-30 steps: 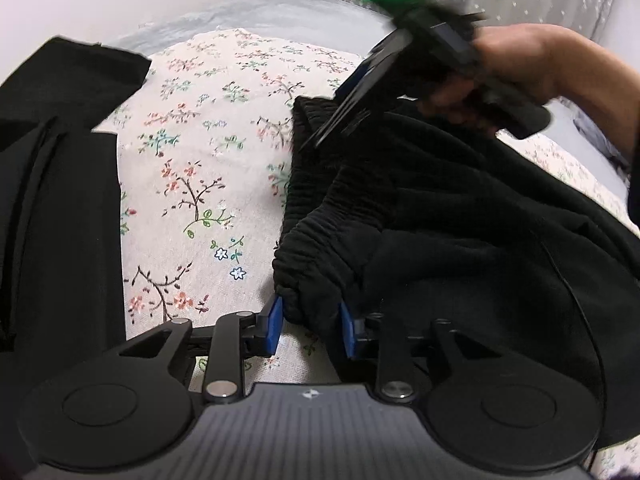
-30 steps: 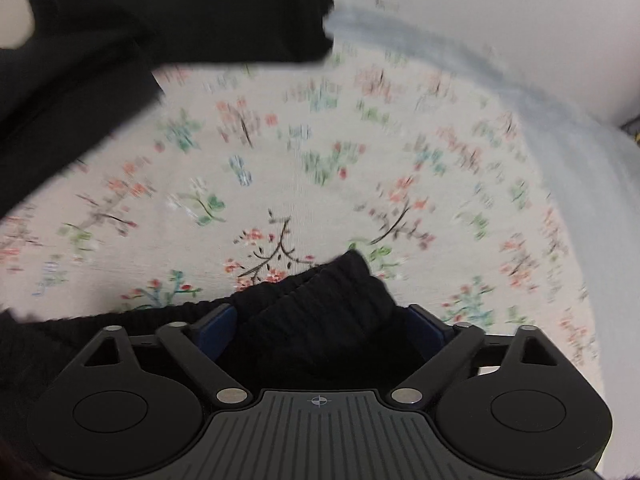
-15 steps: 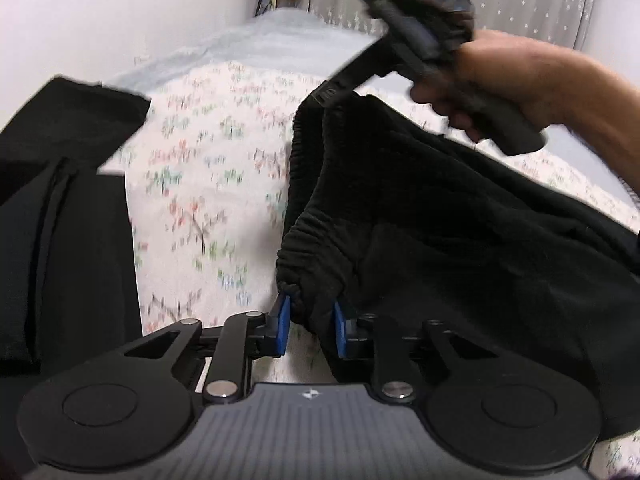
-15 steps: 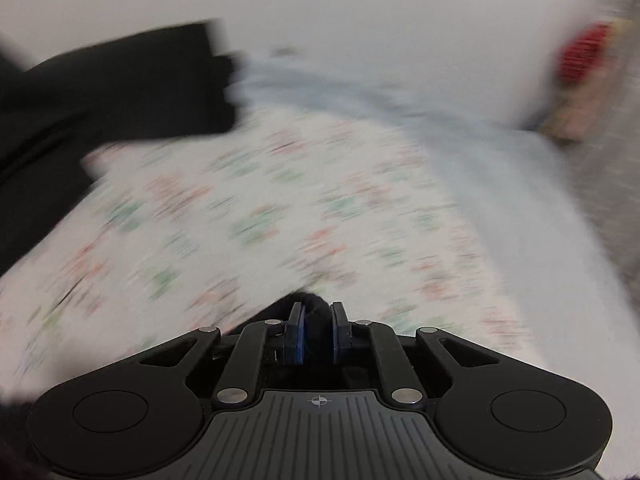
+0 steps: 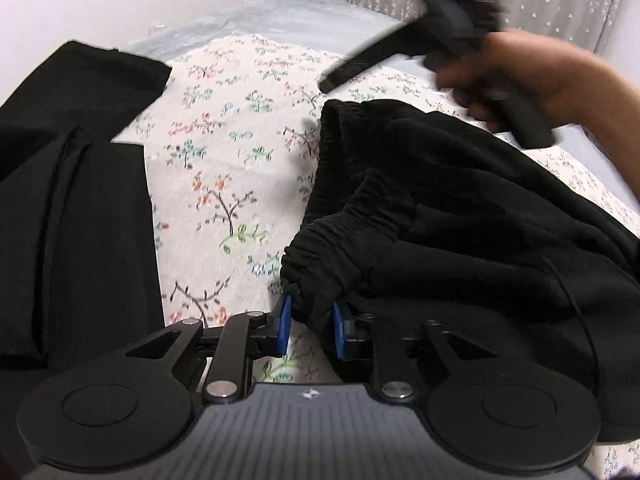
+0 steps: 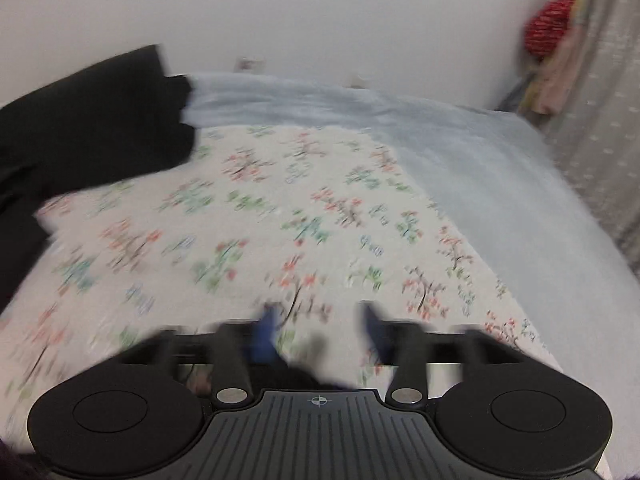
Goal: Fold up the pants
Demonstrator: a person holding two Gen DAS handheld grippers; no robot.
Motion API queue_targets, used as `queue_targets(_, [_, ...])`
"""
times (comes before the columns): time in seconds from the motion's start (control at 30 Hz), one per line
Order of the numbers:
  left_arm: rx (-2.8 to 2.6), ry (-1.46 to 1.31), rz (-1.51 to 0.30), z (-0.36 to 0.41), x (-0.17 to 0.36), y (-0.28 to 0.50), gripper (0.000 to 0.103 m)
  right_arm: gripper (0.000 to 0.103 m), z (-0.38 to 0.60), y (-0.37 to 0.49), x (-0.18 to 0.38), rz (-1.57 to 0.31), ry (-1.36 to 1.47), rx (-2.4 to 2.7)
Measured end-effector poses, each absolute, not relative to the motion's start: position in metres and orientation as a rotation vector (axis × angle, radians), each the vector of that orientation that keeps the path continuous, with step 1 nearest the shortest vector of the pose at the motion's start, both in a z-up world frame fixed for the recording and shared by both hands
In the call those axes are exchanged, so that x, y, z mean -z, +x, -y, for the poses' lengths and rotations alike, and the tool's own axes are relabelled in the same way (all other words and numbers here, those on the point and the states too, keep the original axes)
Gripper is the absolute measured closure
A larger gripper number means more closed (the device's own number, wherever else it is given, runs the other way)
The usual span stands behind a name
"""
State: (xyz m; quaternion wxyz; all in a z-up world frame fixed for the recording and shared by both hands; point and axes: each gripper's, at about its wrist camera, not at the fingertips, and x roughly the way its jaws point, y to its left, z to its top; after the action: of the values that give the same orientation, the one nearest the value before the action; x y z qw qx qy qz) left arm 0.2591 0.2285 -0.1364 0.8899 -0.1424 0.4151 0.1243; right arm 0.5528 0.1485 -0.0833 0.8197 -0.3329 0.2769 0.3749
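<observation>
Black pants (image 5: pixel 460 208) lie bunched on the floral bedsheet (image 5: pixel 240 140), the gathered waistband facing left. My left gripper (image 5: pixel 310 320) is shut on the near end of the waistband, the cloth pinched between its blue pads. A hand holds my right gripper (image 5: pixel 348 68) above the far end of the waistband, clear of the cloth. In the blurred right wrist view, my right gripper (image 6: pixel 320 320) has its jaws opening with only sheet between the fingers. A dark bit of the pants (image 6: pixel 304 372) shows low down, under the gripper's base.
Other black garments (image 5: pixel 60 200) lie flat along the left side of the bed and show again as dark cloth (image 6: pixel 80 120). A pale grey blanket (image 6: pixel 460 152) covers the far part, against a white wall. A dotted curtain (image 5: pixel 560 0) hangs at the right.
My right gripper closed on the far waistband corner, lifted it, then opened and let it drop back. My left gripper tightened on the near waistband end.
</observation>
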Motion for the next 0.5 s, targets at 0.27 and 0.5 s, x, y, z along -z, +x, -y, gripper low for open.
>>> queue_targets(0.27, [-0.269, -0.295, -0.857, -0.232, 0.136, 0.254, 0.090, 0.019, -0.129, 0.560, 0.107, -0.687, -0.971, -0.934])
queue_targets(0.5, [-0.272, -0.296, -0.850, -0.233, 0.132, 0.253, 0.091, 0.070, -0.133, 0.580, 0.118, -0.847, -0.828, -1.069])
